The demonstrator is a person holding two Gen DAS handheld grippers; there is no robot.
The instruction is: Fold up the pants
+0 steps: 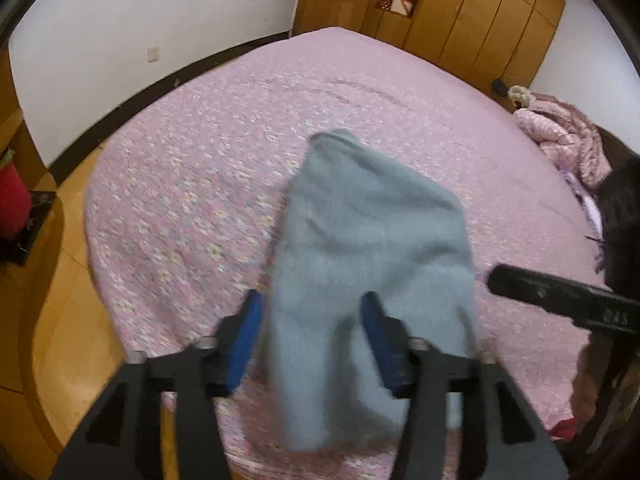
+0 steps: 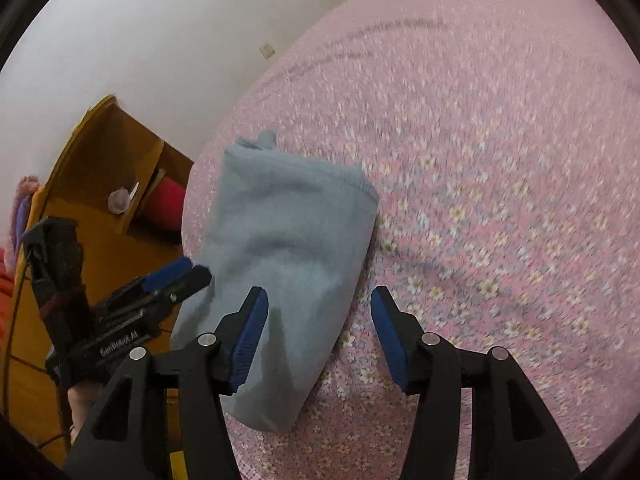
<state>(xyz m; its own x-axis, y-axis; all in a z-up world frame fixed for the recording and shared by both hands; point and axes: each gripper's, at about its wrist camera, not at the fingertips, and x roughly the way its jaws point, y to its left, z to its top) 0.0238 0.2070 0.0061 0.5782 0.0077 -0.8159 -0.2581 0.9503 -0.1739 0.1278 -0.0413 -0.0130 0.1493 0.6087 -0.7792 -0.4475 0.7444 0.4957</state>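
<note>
The grey-blue pants [image 1: 360,248] lie folded into a compact bundle on the pink floral bed [image 1: 200,160]. They also show in the right wrist view [image 2: 288,248]. My left gripper [image 1: 312,312] is open, its blue pads either side of the bundle's near part, above it. My right gripper [image 2: 318,308] is open over the bundle's right edge and holds nothing. The left gripper also appears at the left of the right wrist view [image 2: 176,276], beside the bundle's left edge. One finger of the right gripper shows at the right in the left wrist view [image 1: 560,296].
A crumpled pink quilt [image 1: 568,140] lies at the bed's far right. Wooden wardrobes [image 1: 460,12] stand behind the bed. A wooden shelf unit [image 2: 112,168] with a red object [image 2: 168,200] stands left of the bed on the wooden floor [image 1: 60,300].
</note>
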